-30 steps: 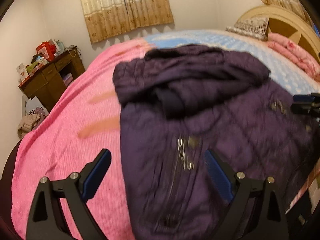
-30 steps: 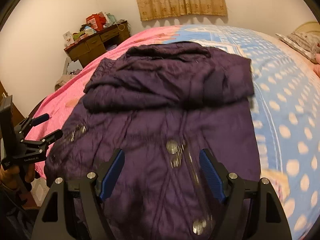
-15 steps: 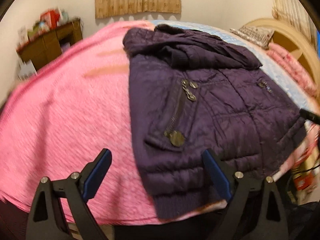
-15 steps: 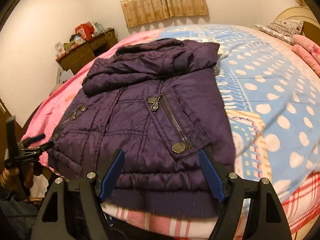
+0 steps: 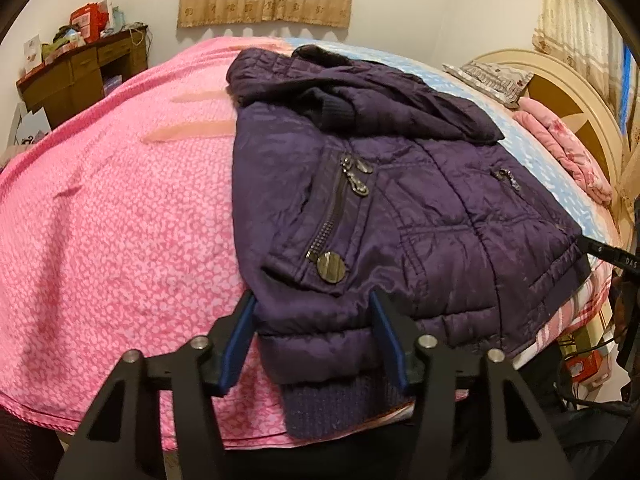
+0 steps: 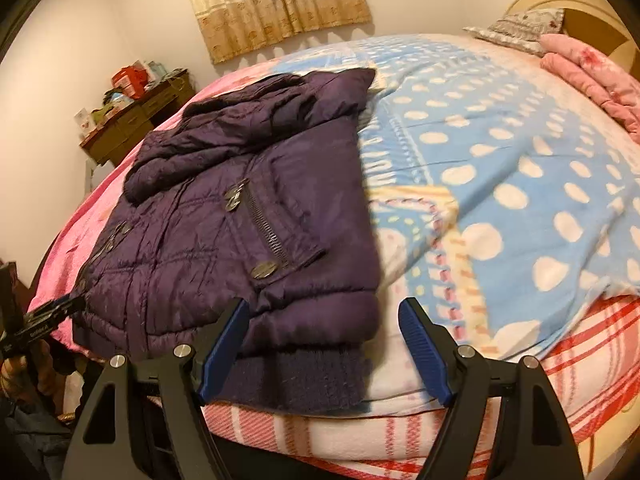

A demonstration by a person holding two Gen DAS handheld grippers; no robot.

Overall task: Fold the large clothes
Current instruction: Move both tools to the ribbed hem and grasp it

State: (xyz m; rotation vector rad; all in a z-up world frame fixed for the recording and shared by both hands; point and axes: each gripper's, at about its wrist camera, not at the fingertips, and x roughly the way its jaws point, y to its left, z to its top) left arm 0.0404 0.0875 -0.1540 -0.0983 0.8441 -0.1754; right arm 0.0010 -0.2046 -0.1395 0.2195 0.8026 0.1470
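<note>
A dark purple quilted jacket (image 5: 400, 200) lies on the bed with its sleeves folded across the chest and its ribbed hem at the near edge. It also shows in the right wrist view (image 6: 240, 216). My left gripper (image 5: 314, 332) is open, its blue-padded fingers astride the jacket's left hem corner. My right gripper (image 6: 324, 344) is open, astride the right hem corner at the bed's edge. Neither is closed on the cloth. The right gripper's tip (image 5: 608, 250) shows at the right edge of the left wrist view, and the left gripper (image 6: 40, 320) shows at the left of the right wrist view.
The bed has a pink blanket (image 5: 120, 220) on the left and a blue dotted cover (image 6: 500, 160) on the right. A wooden desk (image 5: 80, 76) with clutter stands by the far wall. Pillows and folded pink bedding (image 5: 560, 144) lie by the headboard.
Both grippers have pulled back from over the jacket to the near bed edge and dropped to the hem corners. The jaws have narrowed somewhat around the hem.
</note>
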